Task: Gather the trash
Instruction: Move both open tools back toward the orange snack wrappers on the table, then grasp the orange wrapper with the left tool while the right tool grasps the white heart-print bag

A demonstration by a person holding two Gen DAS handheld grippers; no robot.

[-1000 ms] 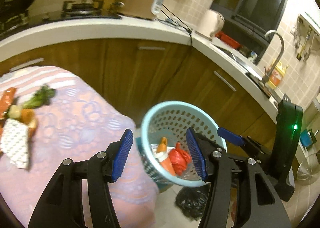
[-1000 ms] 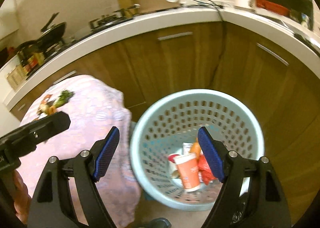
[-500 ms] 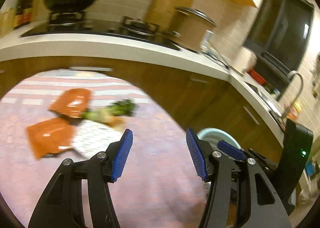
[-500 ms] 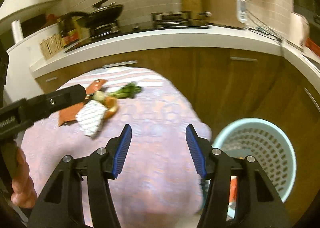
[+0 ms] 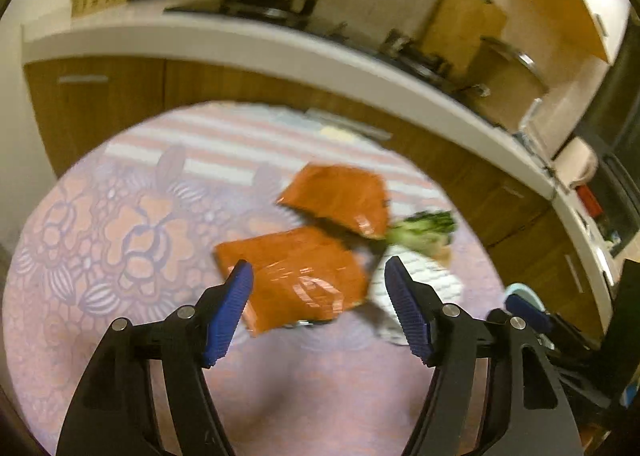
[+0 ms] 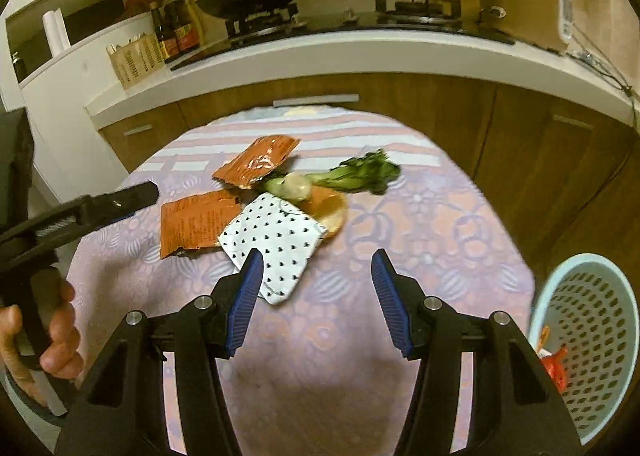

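Both grippers hang over the round table (image 6: 440,224), nothing between their pads. The left gripper (image 5: 318,308), jaws just widening, faces the near orange wrapper (image 5: 296,276); the right gripper (image 6: 316,296), parted, faces the dotted packet (image 6: 276,244). Pinch one edge cleanly, then carry it to the basket (image 6: 592,340) at right.

- The round table (image 6: 420,240) holds one heap of litter toward its far middle: two orange wrappers (image 6: 196,222), a spotted packet (image 6: 276,244), a leafy stalk (image 6: 356,174).
- Cloth nearer than the heap and to its right lies bare.
- The counter (image 6: 360,52) curves close behind the table.
- The basket (image 6: 592,340) stands beside the table's right edge.
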